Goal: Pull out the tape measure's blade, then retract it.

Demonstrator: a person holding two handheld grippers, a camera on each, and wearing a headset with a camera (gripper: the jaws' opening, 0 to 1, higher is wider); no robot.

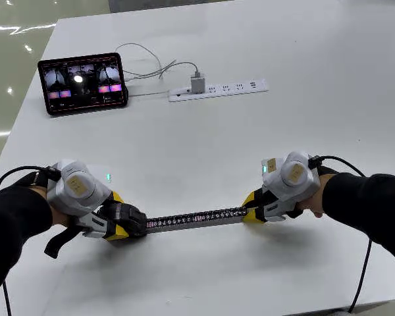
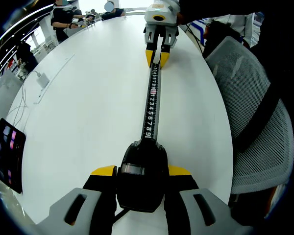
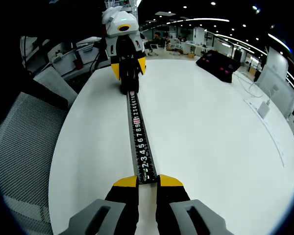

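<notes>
A black tape measure case (image 1: 130, 219) sits low over the white table, and my left gripper (image 1: 122, 222) is shut on it; the left gripper view has the case (image 2: 142, 175) between the yellow-tipped fingers (image 2: 104, 171). Its dark numbered blade (image 1: 196, 218) runs right to my right gripper (image 1: 253, 209), which is shut on the blade's end. The blade (image 3: 139, 144) reaches from the right gripper (image 3: 147, 182) across to the left gripper (image 3: 127, 68). The right gripper (image 2: 157, 55) is at the blade's (image 2: 152, 105) far end.
A tablet (image 1: 83, 83) with a lit screen stands at the back left of the white table (image 1: 204, 138). A white power strip (image 1: 217, 90) with a charger and cables lies behind the middle. A grey mesh chair (image 2: 257, 132) stands beside the table.
</notes>
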